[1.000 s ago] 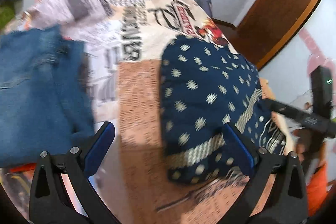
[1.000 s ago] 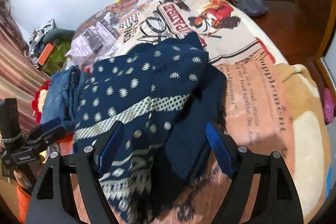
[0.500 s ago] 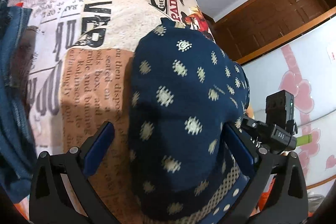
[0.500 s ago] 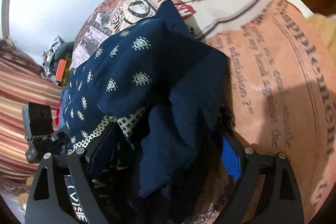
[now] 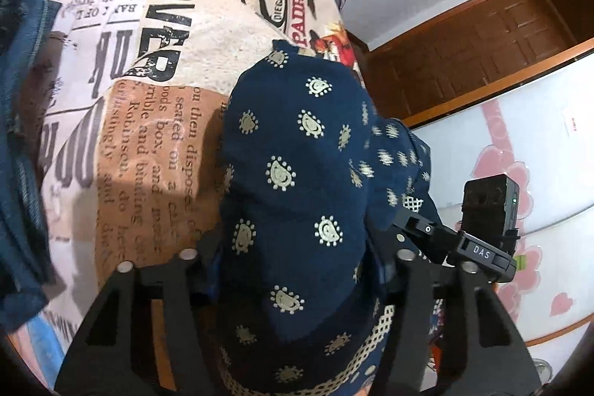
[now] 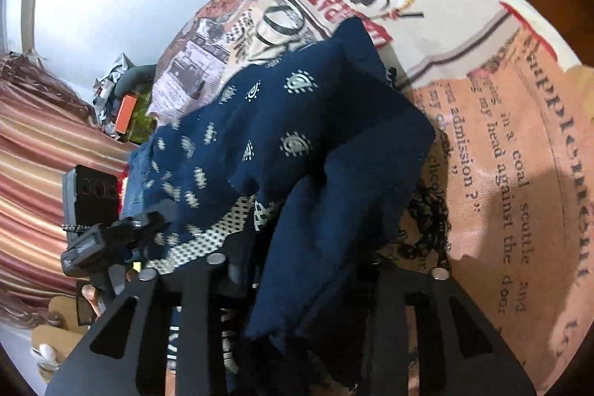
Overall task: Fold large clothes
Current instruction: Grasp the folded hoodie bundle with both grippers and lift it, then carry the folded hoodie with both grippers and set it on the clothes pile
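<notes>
Both claws, left claw [image 5: 297,258] and right claw [image 6: 300,270], have just closed, clamped on my navy patterned garment [image 5: 297,173] on the bed [image 5: 156,99]; jeans [image 5: 18,136] lie beside, wardrobe [image 5: 464,62] only in left view.

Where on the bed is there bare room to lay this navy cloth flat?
Bare bedspread lies between the jeans and the navy cloth, and right of the cloth toward the bed's edge. It is crowded near the jeans.
</notes>
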Motion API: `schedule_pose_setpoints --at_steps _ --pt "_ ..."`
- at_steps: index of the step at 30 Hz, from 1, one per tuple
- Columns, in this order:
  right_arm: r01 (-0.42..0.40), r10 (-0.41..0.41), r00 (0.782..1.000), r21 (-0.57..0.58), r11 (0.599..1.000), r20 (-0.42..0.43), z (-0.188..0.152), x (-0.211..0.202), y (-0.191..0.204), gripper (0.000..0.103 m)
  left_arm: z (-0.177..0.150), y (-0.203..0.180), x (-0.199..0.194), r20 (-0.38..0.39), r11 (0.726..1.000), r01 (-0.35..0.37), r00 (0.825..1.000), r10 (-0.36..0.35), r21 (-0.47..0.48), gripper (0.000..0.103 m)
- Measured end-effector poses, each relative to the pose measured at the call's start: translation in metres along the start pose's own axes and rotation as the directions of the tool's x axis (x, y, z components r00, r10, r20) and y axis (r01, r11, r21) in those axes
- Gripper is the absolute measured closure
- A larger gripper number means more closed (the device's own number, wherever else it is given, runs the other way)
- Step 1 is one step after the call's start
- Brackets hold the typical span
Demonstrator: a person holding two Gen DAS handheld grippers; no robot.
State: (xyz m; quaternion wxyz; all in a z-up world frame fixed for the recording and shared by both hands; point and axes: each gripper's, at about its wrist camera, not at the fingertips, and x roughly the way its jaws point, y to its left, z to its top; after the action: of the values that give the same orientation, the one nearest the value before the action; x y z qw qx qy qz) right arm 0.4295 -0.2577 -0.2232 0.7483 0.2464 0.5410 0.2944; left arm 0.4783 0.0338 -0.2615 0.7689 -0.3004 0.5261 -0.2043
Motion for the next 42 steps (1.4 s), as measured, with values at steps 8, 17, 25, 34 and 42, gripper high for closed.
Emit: schedule_pose_setpoints --at_steps 8,17,25,34,42 --pt "-0.01 0.012 0.999 -0.064 0.998 0.032 -0.002 -0.012 0.059 0.079 -0.015 -0.039 -0.079 0.121 0.992 -0.041 0.992 0.027 0.122 0.053" --pt "-0.049 0.073 0.993 -0.236 0.971 0.097 0.017 -0.021 0.174 0.079 -0.012 -0.041 -0.199 0.302 0.98 -0.085 0.953 0.027 0.181 0.053" --pt "-0.095 0.116 0.993 -0.352 0.931 0.038 0.023 0.055 0.259 0.079 -0.007 0.026 -0.284 0.407 0.985 -0.142 0.909 0.091 0.097 0.053" --pt "-0.087 0.069 0.996 -0.413 0.906 -0.059 0.018 0.186 0.299 0.079 0.012 0.149 -0.303 0.408 0.966 -0.241 0.875 0.259 -0.096 0.052" --pt "0.05 -0.087 0.994 -0.439 0.897 -0.064 0.008 0.255 0.274 0.064 0.006 0.211 -0.27 0.381 0.924 -0.339 0.841 0.383 -0.179 0.034"
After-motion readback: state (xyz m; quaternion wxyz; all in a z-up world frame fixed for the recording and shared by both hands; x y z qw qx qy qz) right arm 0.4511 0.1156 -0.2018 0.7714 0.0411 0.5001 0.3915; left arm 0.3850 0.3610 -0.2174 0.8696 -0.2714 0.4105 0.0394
